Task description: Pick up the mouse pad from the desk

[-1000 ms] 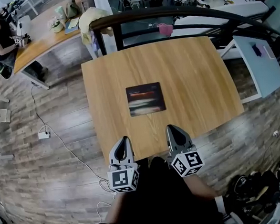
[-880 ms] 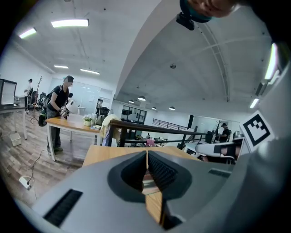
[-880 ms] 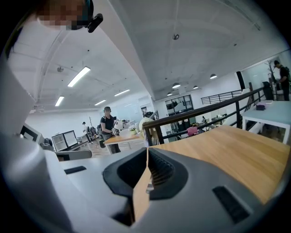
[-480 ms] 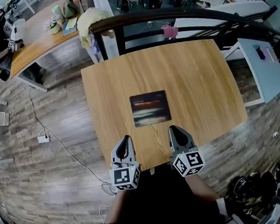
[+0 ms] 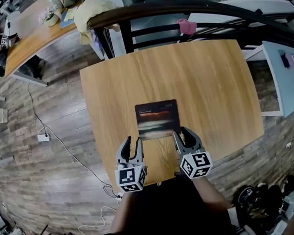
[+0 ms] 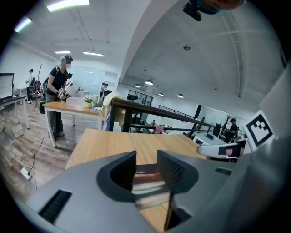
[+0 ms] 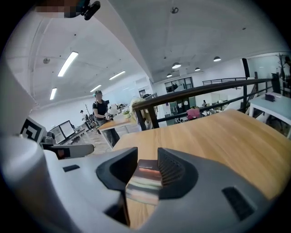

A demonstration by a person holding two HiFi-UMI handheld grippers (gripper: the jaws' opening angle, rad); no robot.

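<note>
The mouse pad (image 5: 157, 119), dark with reddish and pale bands, lies flat on the wooden desk (image 5: 205, 85) near its front middle. My left gripper (image 5: 133, 142) hovers at the pad's near left corner. My right gripper (image 5: 182, 133) is at its near right corner. The jaws of both have just been opening, and nothing is pressed between them. In the left gripper view the mouse pad (image 6: 146, 185) shows through the gap of the left gripper (image 6: 146, 167). In the right gripper view the mouse pad (image 7: 144, 182) likewise lies beyond the right gripper (image 7: 147, 164).
A dark railing (image 5: 179, 9) with a pink cloth (image 5: 186, 26) on it runs behind the desk. A white side table (image 5: 284, 74) stands to the right. A person (image 6: 59, 98) works at a second wooden desk (image 5: 26, 42) at the far left. Cables (image 5: 63, 145) trail over the floor.
Both grippers have moved forward and down from the desk's front edge to the near corners of the mouse pad. Their jaws, shut before, now stand apart.
</note>
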